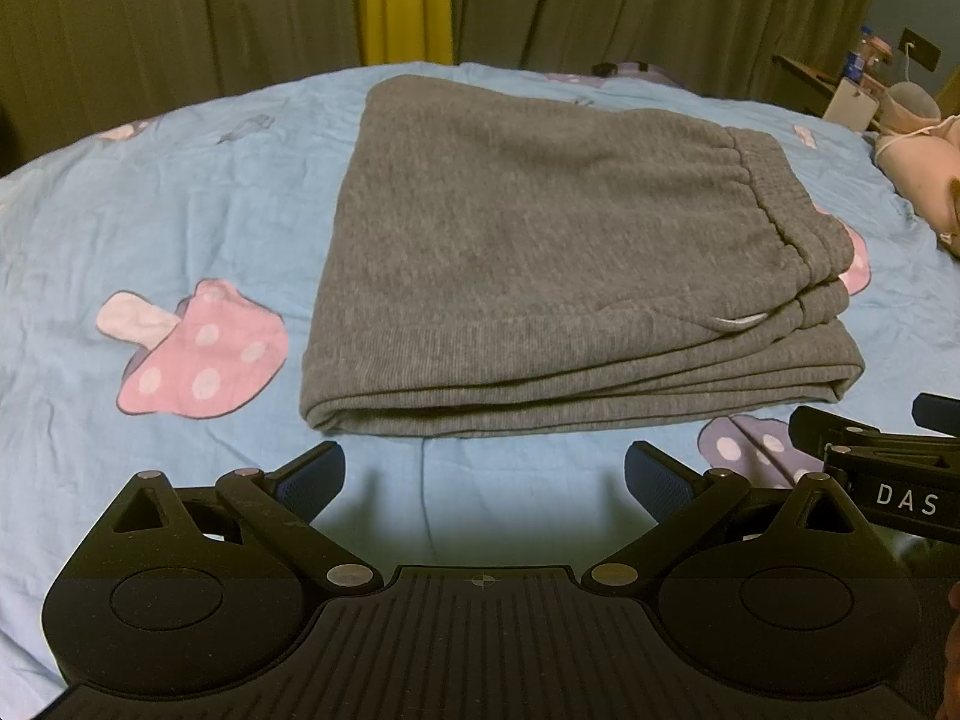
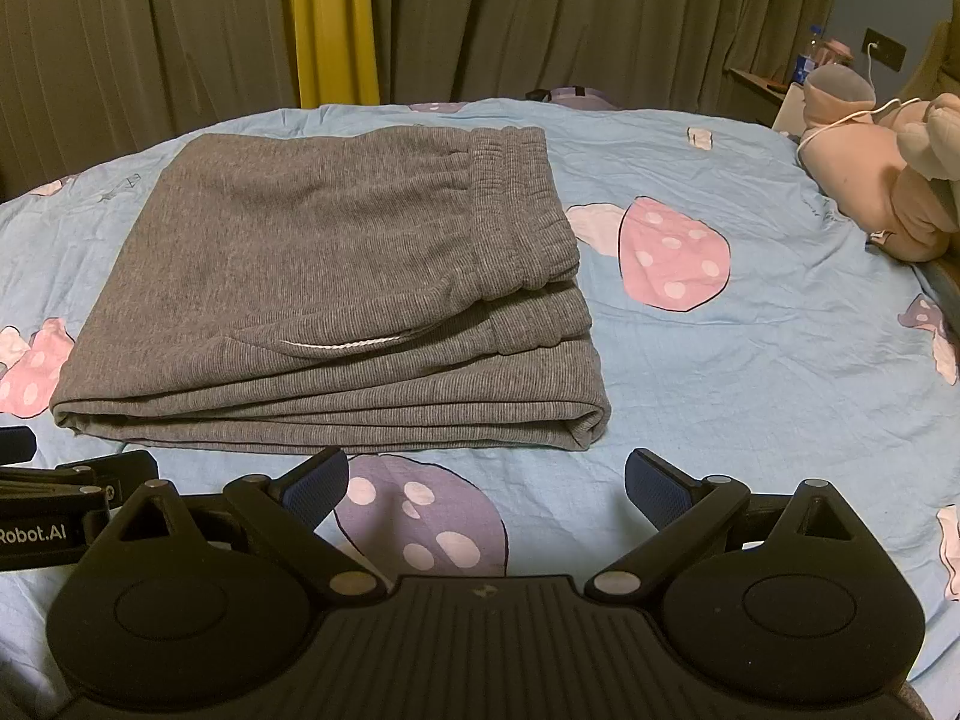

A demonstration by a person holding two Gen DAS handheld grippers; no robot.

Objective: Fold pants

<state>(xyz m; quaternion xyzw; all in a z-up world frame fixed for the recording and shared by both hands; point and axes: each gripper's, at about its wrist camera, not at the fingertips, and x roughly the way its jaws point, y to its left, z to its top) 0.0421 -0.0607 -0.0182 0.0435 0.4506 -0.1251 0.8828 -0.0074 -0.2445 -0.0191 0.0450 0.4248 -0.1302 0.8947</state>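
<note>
Light-blue bedsheet [image 1: 72, 252] with mushroom prints covers the bed. Closest in, the left gripper [image 1: 485, 477] and right gripper [image 2: 486, 483] both hover over the near edge, jaws spread wide, nothing in them. Their sides read "DAS" and "Robot.AI". Nothing sits between the jaws and the grey pants [image 2: 324, 276], folded into a flat stack just past the fingertips, waistband on the right. A pink plush toy [image 2: 870, 180] lies by the right edge, olive curtains [image 2: 600, 18] hang behind.
</note>
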